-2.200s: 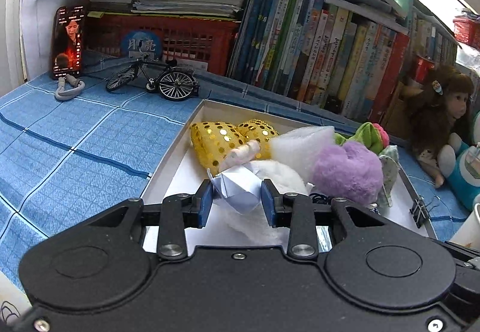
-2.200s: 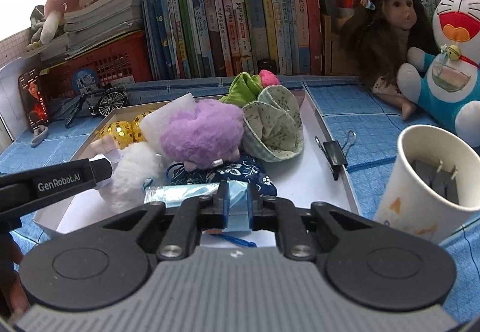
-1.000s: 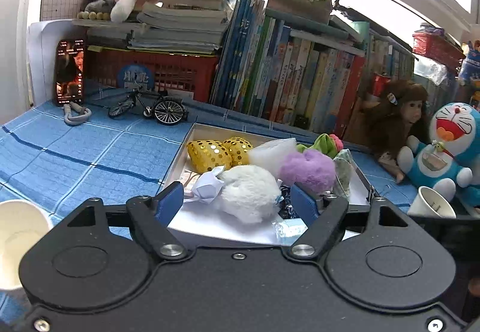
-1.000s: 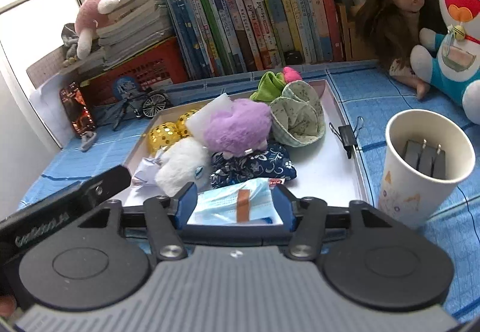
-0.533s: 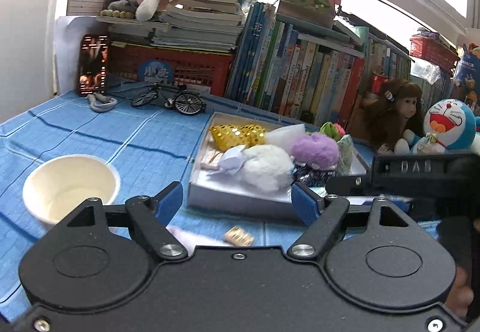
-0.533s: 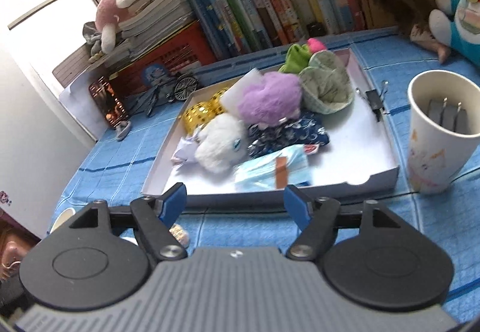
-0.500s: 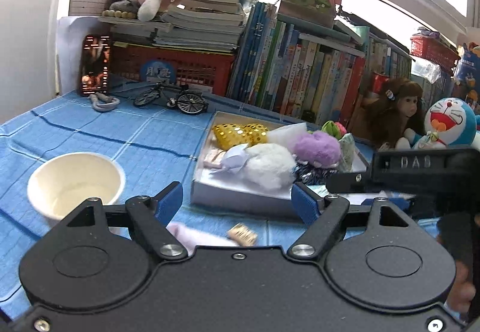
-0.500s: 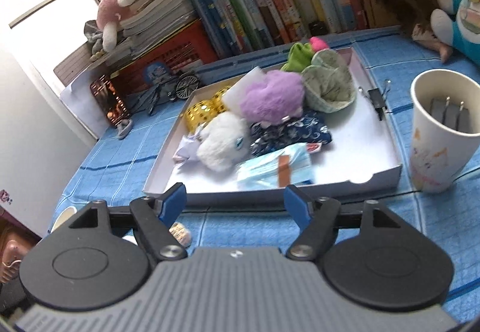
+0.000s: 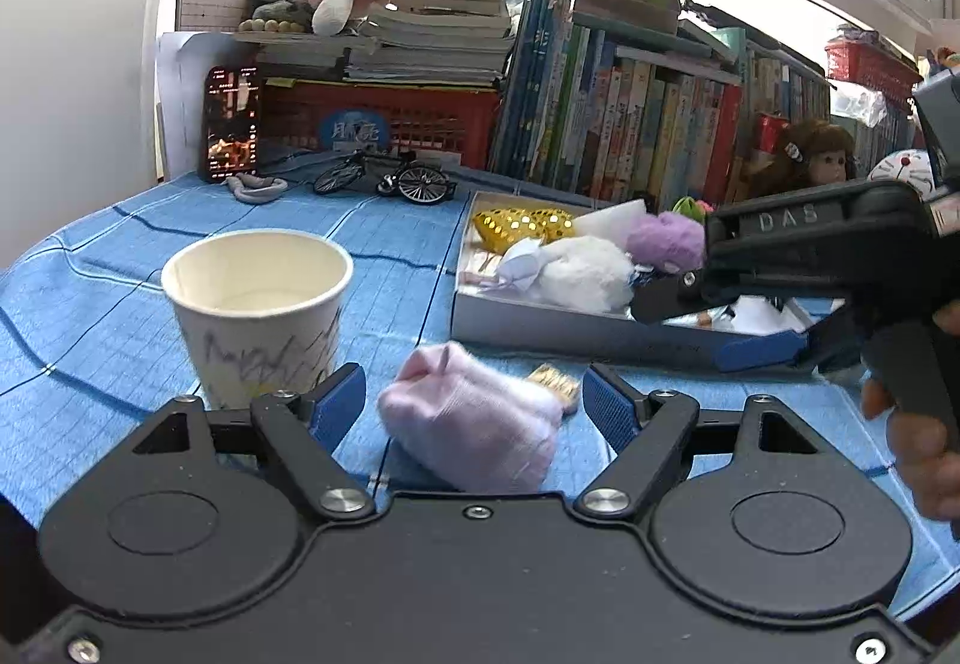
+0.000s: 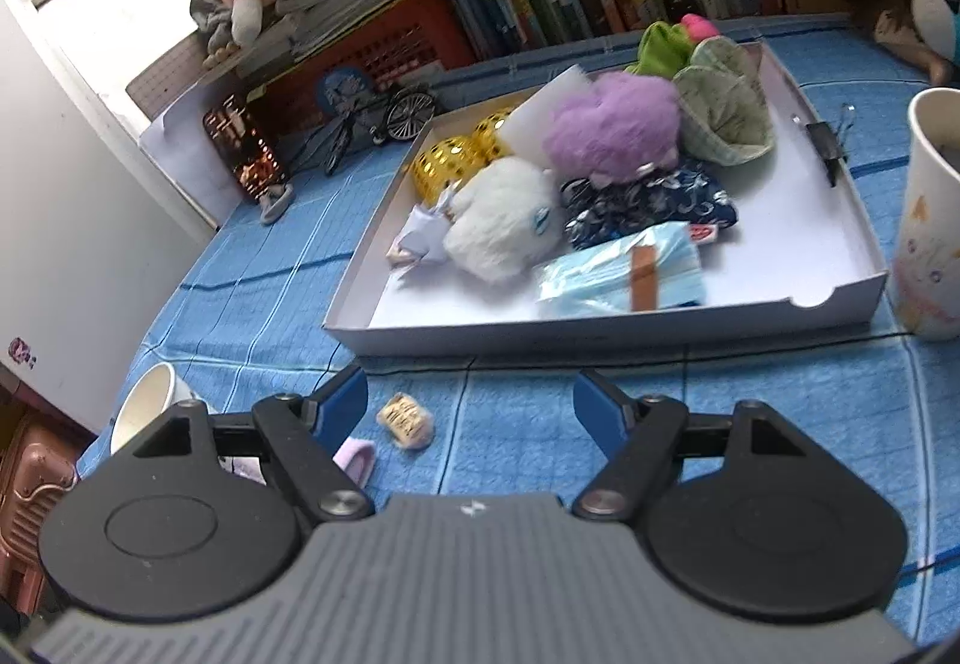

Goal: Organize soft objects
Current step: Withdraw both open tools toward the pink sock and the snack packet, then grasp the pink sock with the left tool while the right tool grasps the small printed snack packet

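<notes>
A rolled pale pink sock (image 9: 474, 424) lies on the blue cloth between the pads of my left gripper (image 9: 474, 403), which is open and does not touch it. A small tan item (image 9: 555, 379) sits just beyond the sock. My right gripper (image 10: 468, 409) hovers in front of the white tray (image 10: 600, 328); its jaws are opening with nothing between them. The tray holds a white plush (image 10: 504, 220), a purple plush (image 10: 612, 124), a blue face mask (image 10: 624, 268) and other soft things.
An empty paper cup (image 9: 258, 304) stands just left of the sock. A second cup (image 10: 933, 220) stands right of the tray. Books, a red basket, a toy bicycle (image 9: 390, 178), a phone and dolls line the back. A hand (image 9: 918, 424) holds the right gripper.
My left gripper drew back from the tray and sank toward the cloth, and the sock now lies between its jaws. The right gripper spread wider, left the mask in the tray and backed off.
</notes>
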Tool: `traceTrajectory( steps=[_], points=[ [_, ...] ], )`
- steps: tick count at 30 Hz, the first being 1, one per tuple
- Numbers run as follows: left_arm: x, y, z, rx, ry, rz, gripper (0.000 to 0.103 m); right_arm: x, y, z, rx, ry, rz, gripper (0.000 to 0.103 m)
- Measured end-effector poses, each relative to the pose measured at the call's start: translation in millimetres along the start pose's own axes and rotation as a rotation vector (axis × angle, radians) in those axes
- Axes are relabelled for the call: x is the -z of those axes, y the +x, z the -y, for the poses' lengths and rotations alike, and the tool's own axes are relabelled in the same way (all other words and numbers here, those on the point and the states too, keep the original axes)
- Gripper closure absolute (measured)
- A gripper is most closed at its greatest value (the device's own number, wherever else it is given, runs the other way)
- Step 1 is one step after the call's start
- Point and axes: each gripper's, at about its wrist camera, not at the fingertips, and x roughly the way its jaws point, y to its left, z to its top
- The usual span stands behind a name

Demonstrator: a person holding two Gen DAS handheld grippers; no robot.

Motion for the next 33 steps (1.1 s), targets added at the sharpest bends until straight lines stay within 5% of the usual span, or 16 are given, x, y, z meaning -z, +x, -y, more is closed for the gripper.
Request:
traceTrajectory(
  steps=[11, 16, 22, 28, 33],
  points=[
    [12.2, 13.3, -0.1, -0.009, 0.032, -0.034, 0.025, 4.6, 15.3, -13.8, -0.015, -0.016, -0.048, 0.019],
    [13.8, 22.2, 5.8, -0.026, 0.065, -0.021, 0.024, 0.5, 24.0, -17.4, -0.029, 0.007, -0.103, 0.044],
    [14.5, 28.1, 13.3, -0.025, 0.113, 0.004, 0.024, -11.1, 39.5, -24.2, 0.019, 0.002, -0.208, 0.048],
    [19.4, 32.5, 14.9, -0.011, 0.132, -0.005, 0.046, -21.1, 55.9, -34.7, 0.067, 0.004, -0.294, 0.050],
    [25.7, 29.6, 15.2, -0.009, 0.143, -0.002, 0.054, -22.8, 72.0, -51.4, 0.145, -0.036, -0.353, 0.054]
  ],
)
